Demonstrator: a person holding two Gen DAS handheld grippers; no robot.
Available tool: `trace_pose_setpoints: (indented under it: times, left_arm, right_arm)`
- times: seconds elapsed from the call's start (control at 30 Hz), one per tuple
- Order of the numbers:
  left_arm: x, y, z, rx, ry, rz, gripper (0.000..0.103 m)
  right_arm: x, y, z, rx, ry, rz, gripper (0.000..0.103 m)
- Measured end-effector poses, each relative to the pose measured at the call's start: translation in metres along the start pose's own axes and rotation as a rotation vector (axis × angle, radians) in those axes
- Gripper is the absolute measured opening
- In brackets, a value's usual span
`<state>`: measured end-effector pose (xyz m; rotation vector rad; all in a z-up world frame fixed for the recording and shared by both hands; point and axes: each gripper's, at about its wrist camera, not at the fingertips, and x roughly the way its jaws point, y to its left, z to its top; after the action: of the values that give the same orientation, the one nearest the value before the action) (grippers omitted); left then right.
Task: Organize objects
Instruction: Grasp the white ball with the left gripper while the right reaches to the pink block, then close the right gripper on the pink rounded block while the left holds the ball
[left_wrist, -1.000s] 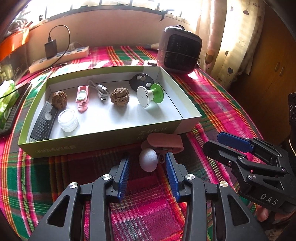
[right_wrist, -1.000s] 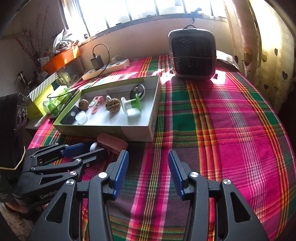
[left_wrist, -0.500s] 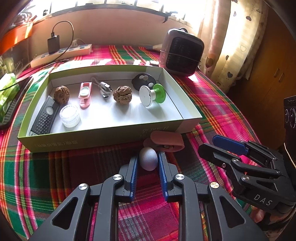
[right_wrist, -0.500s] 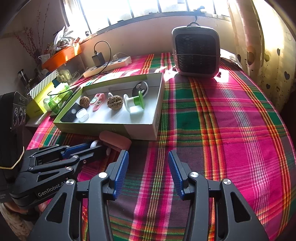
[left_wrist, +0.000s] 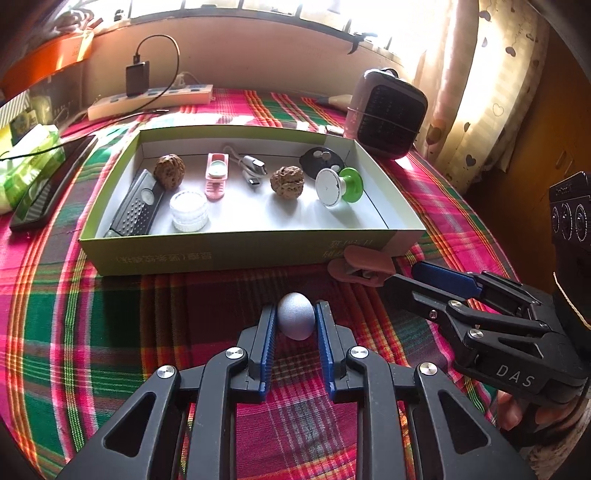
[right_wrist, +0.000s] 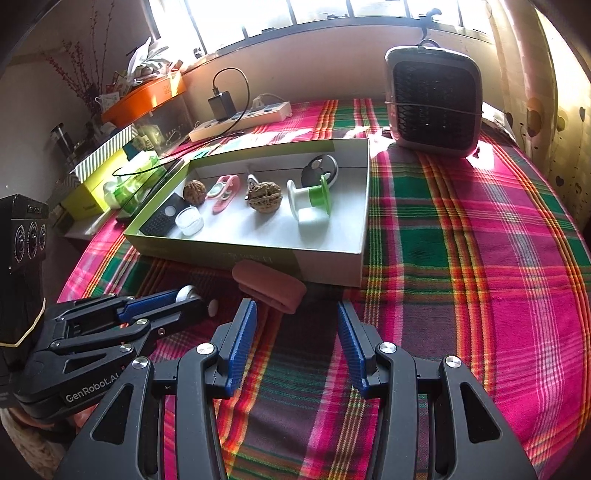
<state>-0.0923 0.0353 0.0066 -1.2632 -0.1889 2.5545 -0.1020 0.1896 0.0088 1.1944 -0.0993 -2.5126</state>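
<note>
My left gripper (left_wrist: 295, 319) is shut on a small silver-white egg (left_wrist: 296, 320), held over the plaid cloth in front of the box; it also shows in the right wrist view (right_wrist: 186, 294). A pink clip-like case (left_wrist: 364, 266) lies against the front wall of the green-and-white box (left_wrist: 236, 253), also in the right wrist view (right_wrist: 271, 283). My right gripper (right_wrist: 295, 321) is open and empty, just behind the pink case. The box holds two walnuts (left_wrist: 169, 166), a pink clip, a cable plug, a clear jar, a green spool (left_wrist: 338, 184) and a black remote.
A small heater (left_wrist: 388, 114) stands behind the box at the right. A power strip with a charger (left_wrist: 151, 99) lies at the back. A phone (left_wrist: 48, 188) and green packet lie left of the box. The plaid cloth (right_wrist: 480, 258) stretches right of the box.
My left gripper closed on the egg and carried it back and a little left, away from the pink case. My right gripper stayed open and edged toward the pink case.
</note>
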Motion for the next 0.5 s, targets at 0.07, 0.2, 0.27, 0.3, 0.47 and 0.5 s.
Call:
trace_pose_setpoints:
  times: [0.07,0.2,0.27,0.3,0.47,0.5]
  left_arm:
    - [-0.003,0.006,-0.001,-0.012,-0.004,0.01,0.02]
    - [-0.007,0.017,-0.004,-0.031,-0.011,0.019,0.02]
    - [-0.009,0.02,-0.005,-0.038,-0.014,0.025,0.02]
    - [-0.009,0.022,-0.006,-0.042,-0.016,0.024,0.02]
    - [-0.013,0.031,-0.008,-0.061,-0.027,0.029,0.02]
    - [-0.014,0.032,-0.008,-0.063,-0.028,0.032,0.02]
  right_arm:
    - [0.005,0.002,0.002,-0.013,0.014,0.009,0.046]
    - [0.011,0.007,0.004,-0.045,0.029,0.015,0.046]
    - [0.014,0.01,0.005,-0.062,0.034,0.019,0.046]
    - [0.014,0.011,0.005,-0.071,0.036,0.02,0.046]
    - [0.015,0.02,0.002,-0.108,0.052,0.059,0.046]
    - [0.015,0.021,0.001,-0.113,0.055,0.066,0.046]
